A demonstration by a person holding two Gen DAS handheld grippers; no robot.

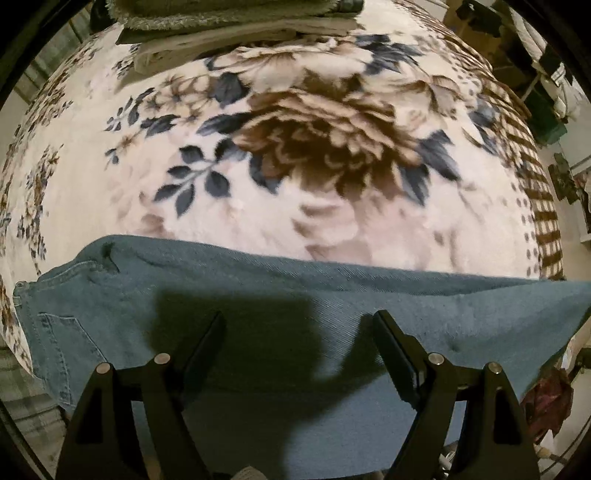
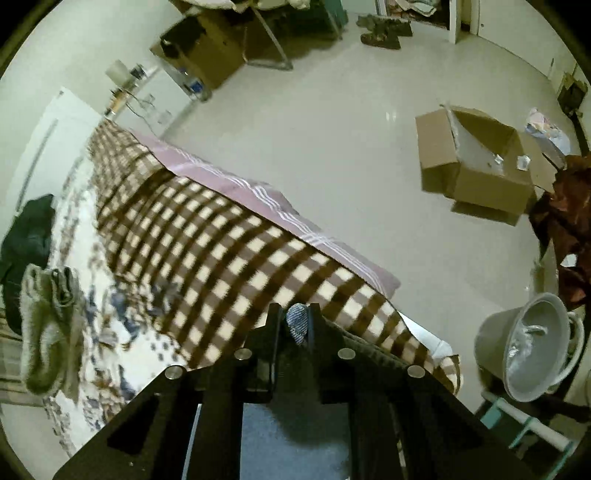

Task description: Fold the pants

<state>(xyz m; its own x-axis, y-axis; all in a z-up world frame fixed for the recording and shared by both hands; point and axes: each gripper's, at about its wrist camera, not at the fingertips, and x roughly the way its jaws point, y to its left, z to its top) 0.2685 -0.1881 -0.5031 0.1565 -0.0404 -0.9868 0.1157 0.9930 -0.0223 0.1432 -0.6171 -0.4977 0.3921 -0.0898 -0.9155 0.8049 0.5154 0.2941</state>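
Note:
Blue denim pants lie across the near edge of the bed, waistband and back pocket at the left, the leg running right and lifted at its far right end. My left gripper is open, its fingers hovering just above the denim. In the right wrist view my right gripper is shut on a pinched fold of the pants, held up over the bed's edge; more denim hangs below the jaws.
The bed carries a floral blanket with a brown checked border. Folded clothes lie at its far side. On the floor stand an open cardboard box and a grey bucket.

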